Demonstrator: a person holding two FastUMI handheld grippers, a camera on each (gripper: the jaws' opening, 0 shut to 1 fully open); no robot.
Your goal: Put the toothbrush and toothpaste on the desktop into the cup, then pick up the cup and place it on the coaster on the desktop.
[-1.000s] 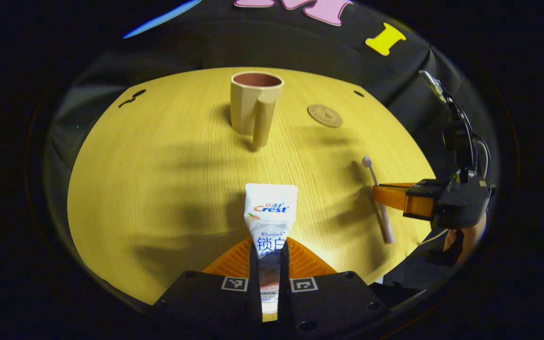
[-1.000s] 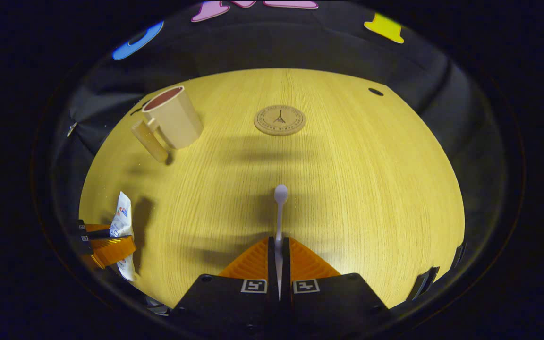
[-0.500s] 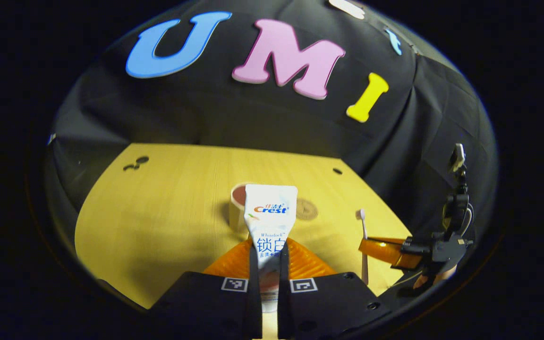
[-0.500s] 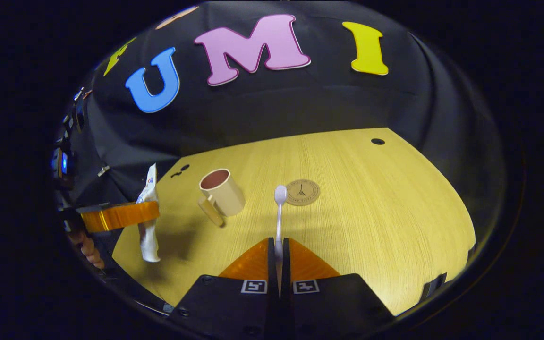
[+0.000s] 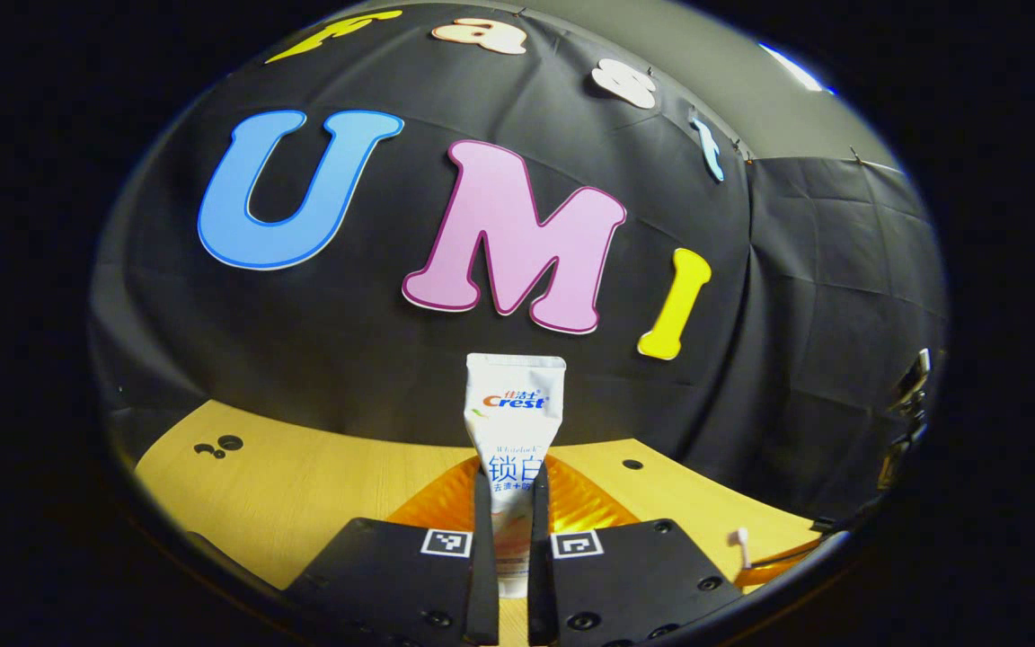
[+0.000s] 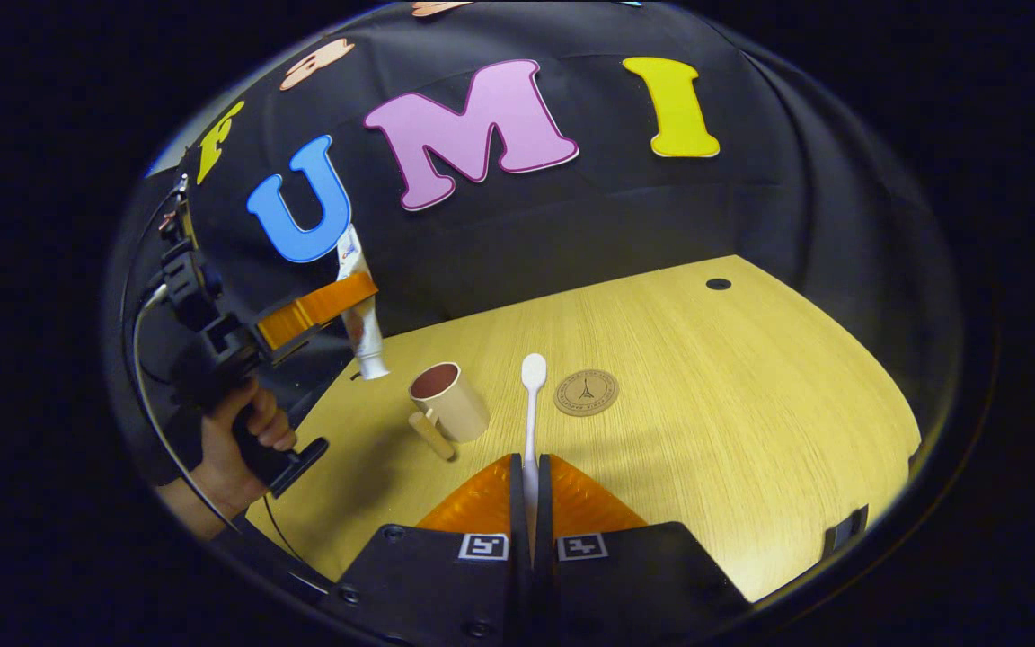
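My left gripper (image 5: 508, 512) is shut on a white toothpaste tube (image 5: 514, 422), held upright high above the wooden desktop (image 5: 302, 494). In the right gripper view the same tube (image 6: 360, 314) hangs cap down in that left gripper (image 6: 338, 301), up and to the left of the beige cup (image 6: 450, 409). My right gripper (image 6: 530, 490) is shut on a pale toothbrush (image 6: 532, 395) that points forward, its head between the cup and the round coaster (image 6: 586, 392). The cup stands upright with its handle toward me. The toothbrush head (image 5: 738, 542) peeks in at the lower right of the left gripper view.
A person's hand (image 6: 239, 440) grips the left tool's handle at the desktop's (image 6: 706, 404) left edge. Small round holes (image 6: 718, 284) sit near the desktop's far right corner and, in the left gripper view, at holes (image 5: 216, 445) far left. The wall rises right behind.
Both grippers rose from the desktop with their loads. The left gripper tilted up so its view now faces the wall, and the tube moved toward the space above the cup.
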